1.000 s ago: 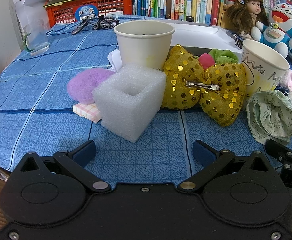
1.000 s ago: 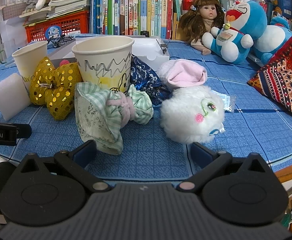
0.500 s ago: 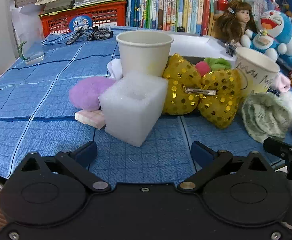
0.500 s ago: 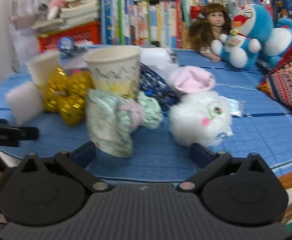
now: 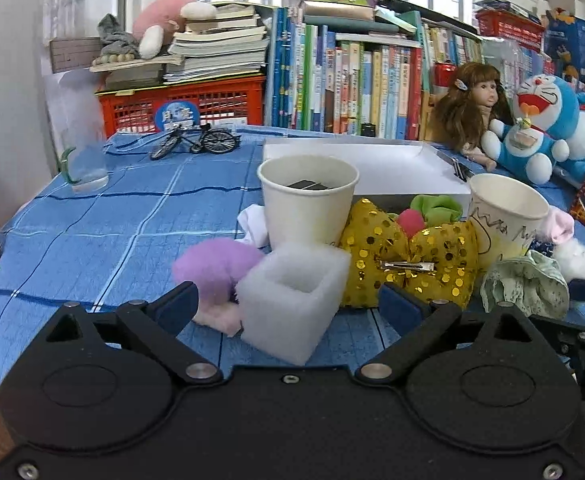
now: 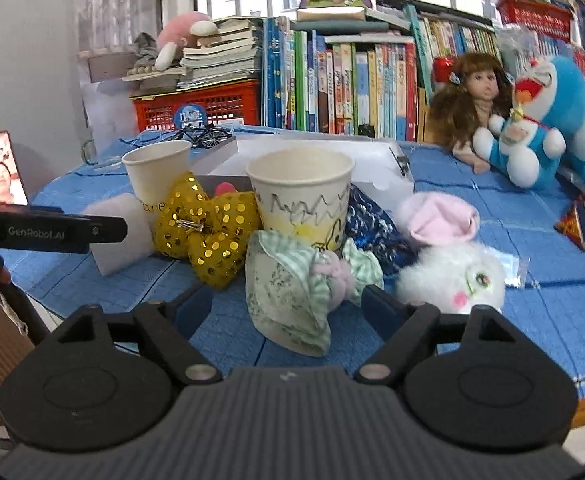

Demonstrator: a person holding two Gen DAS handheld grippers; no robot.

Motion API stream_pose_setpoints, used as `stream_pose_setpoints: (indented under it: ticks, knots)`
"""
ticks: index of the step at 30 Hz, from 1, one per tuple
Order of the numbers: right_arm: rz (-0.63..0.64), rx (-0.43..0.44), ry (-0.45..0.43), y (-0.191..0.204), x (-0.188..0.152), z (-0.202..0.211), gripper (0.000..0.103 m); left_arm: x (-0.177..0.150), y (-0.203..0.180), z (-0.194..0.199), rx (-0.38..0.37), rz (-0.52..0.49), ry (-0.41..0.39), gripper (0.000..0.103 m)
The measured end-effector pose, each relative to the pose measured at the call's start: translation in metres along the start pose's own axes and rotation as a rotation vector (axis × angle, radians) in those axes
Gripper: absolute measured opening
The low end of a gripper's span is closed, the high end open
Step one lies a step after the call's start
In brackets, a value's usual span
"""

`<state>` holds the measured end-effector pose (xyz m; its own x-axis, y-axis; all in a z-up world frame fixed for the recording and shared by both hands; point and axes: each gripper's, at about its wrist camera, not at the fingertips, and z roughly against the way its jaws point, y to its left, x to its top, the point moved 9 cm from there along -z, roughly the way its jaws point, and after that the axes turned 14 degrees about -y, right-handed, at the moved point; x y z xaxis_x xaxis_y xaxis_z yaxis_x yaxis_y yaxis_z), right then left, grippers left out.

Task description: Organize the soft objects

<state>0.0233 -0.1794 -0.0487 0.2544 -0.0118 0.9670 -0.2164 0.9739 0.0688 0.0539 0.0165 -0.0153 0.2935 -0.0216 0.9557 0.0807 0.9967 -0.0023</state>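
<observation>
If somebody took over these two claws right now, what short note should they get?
Left claw: open, holding nothing, jaws just narrowing around the white foam block.
Right claw: open, holding nothing, also just narrowing, the green checked cloth bow between its fingers.
Gold sequin bow, purple pompom and white fluffy toy lie on the blue tablecloth around two paper cups.
Done: nothing visibly sorted. Left: everything soft.

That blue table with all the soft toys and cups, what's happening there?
A person holds two grippers over the table's near edge, sorting soft things. The left gripper faces a white foam block; the right gripper faces a green checked bow. Both have just been closing slightly but remain open, gripping nothing yet.
</observation>
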Motion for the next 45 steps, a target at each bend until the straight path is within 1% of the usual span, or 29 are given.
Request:
stream_pose_setpoints:
  ticks: [2, 6, 8, 9, 11, 13, 18, 19, 21, 23, 24, 27, 28, 30, 32, 35, 38, 41, 45]
  knots:
    - [0.016, -0.019, -0.003, -0.002, 0.002, -0.004, 0.089, -0.001, -0.002, -0.002, -0.01, -0.01, 0.005, 0.09]
    - [0.024, -0.046, 0.002, -0.01, 0.004, -0.013, 0.089, -0.002, -0.006, -0.006, -0.021, -0.022, 0.012, 0.086]
    - [0.035, -0.05, -0.001, -0.011, 0.005, -0.017, 0.089, -0.003, -0.008, -0.01, -0.025, -0.023, 0.02, 0.081]
    - [0.04, -0.05, -0.001, -0.011, 0.005, -0.019, 0.089, -0.004, -0.008, -0.011, -0.031, -0.025, 0.023, 0.079]
    - [0.049, -0.046, 0.0, -0.011, 0.004, -0.022, 0.089, -0.005, -0.009, -0.014, -0.038, -0.025, 0.033, 0.072]
    - [0.06, -0.044, 0.003, -0.011, 0.004, -0.025, 0.089, -0.006, -0.01, -0.016, -0.039, -0.027, 0.037, 0.069]
    - [0.077, -0.045, 0.015, -0.012, 0.0, -0.032, 0.089, -0.013, -0.008, -0.024, -0.04, -0.03, 0.06, 0.064]
    - [0.078, -0.044, 0.02, -0.012, -0.001, -0.033, 0.086, -0.016, -0.008, -0.025, -0.045, -0.022, 0.07, 0.06]
    - [0.084, -0.043, 0.032, -0.01, -0.003, -0.034, 0.085, -0.02, -0.011, -0.025, -0.062, -0.015, 0.083, 0.057]
    - [0.097, -0.042, 0.035, -0.009, -0.005, -0.035, 0.082, -0.024, -0.015, -0.024, -0.08, -0.018, 0.092, 0.05]
    - [0.104, -0.043, 0.036, -0.008, -0.005, -0.035, 0.081, -0.025, -0.016, -0.024, -0.085, -0.02, 0.097, 0.049]
    - [0.104, -0.045, 0.04, -0.008, -0.006, -0.035, 0.078, -0.027, -0.017, -0.024, -0.077, -0.032, 0.097, 0.044]
    - [0.103, -0.048, 0.043, -0.008, -0.006, -0.035, 0.075, -0.027, -0.017, -0.023, -0.074, -0.032, 0.097, 0.042]
    - [0.108, -0.058, 0.044, -0.009, -0.006, -0.034, 0.068, -0.027, -0.016, -0.022, -0.077, -0.021, 0.098, 0.042]
    - [0.112, -0.065, 0.04, -0.009, -0.005, -0.032, 0.058, -0.025, -0.016, -0.02, -0.077, -0.019, 0.096, 0.042]
    - [0.103, -0.063, 0.025, -0.008, 0.0, -0.027, 0.05, -0.02, -0.017, -0.015, -0.086, -0.023, 0.083, 0.042]
    - [0.095, -0.062, 0.007, -0.007, 0.004, -0.022, 0.043, -0.013, -0.022, -0.006, -0.118, -0.011, 0.066, 0.042]
    - [0.087, -0.053, -0.016, -0.003, 0.01, -0.015, 0.039, -0.004, -0.03, 0.005, -0.162, -0.003, 0.049, 0.042]
    - [0.075, -0.053, -0.053, -0.001, 0.022, -0.005, 0.038, 0.008, -0.039, 0.016, -0.197, -0.02, 0.019, 0.042]
